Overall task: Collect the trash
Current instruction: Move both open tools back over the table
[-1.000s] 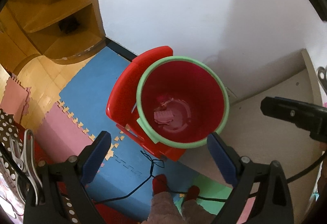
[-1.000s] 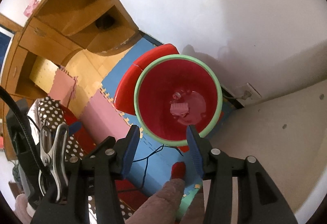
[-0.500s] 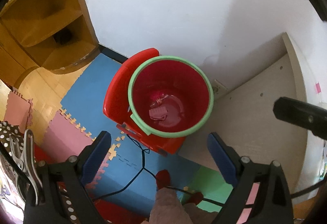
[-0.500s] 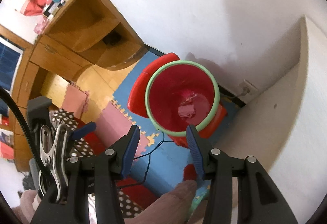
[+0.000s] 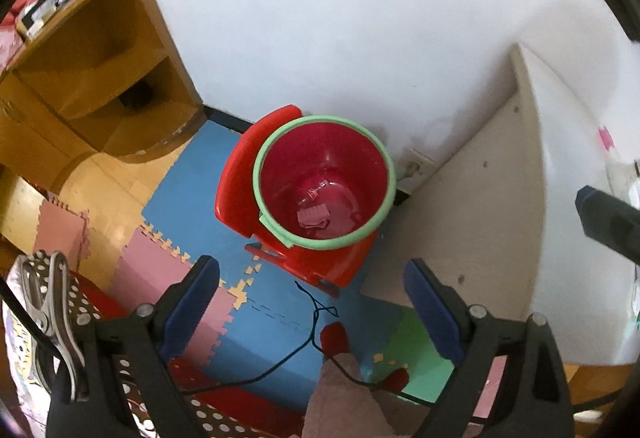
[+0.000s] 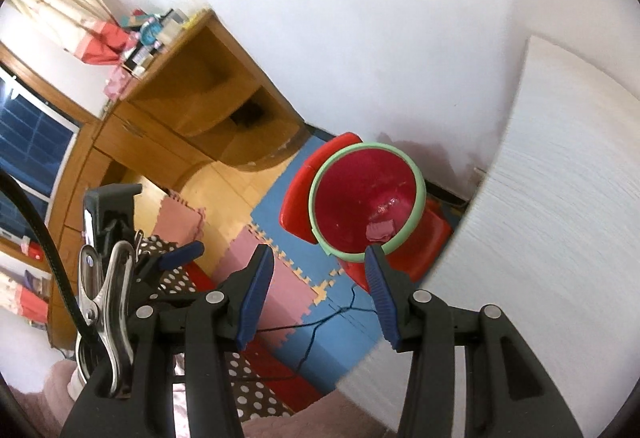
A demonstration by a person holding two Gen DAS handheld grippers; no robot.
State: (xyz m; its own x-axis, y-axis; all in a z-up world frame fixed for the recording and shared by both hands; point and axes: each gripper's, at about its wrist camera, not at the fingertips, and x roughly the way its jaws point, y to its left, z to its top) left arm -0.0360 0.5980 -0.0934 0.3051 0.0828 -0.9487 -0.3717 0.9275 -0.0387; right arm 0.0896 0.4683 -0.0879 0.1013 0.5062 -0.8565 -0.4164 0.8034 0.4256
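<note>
A red bucket with a green rim (image 5: 257,178) stands on a red plastic stool (image 5: 234,186) against the white wall. At its bottom lie a pink scrap of paper (image 5: 314,216) and a clear wrapper (image 5: 316,193). My left gripper (image 5: 310,269) hangs high above and in front of the bucket, open and empty. The right gripper (image 6: 318,256) is open too, with nothing between its blue pads; the bucket's inner wall (image 6: 344,198) and the pink scrap (image 6: 380,231) show beyond it. A dark part of the right gripper (image 5: 608,220) shows at the left view's right edge.
A white table (image 5: 480,222) stands right of the bucket, its top (image 6: 560,238) filling the right view's side. A wooden shelf unit (image 5: 104,78) stands at the left. Coloured foam mats (image 5: 192,198), a black cord (image 5: 316,318) and a person's red-socked foot (image 5: 334,336) are on the floor.
Both grippers have risen and drawn back from the bucket, which looks smaller now. The right view has swung so the white table covers its right side. Jaws unchanged.
</note>
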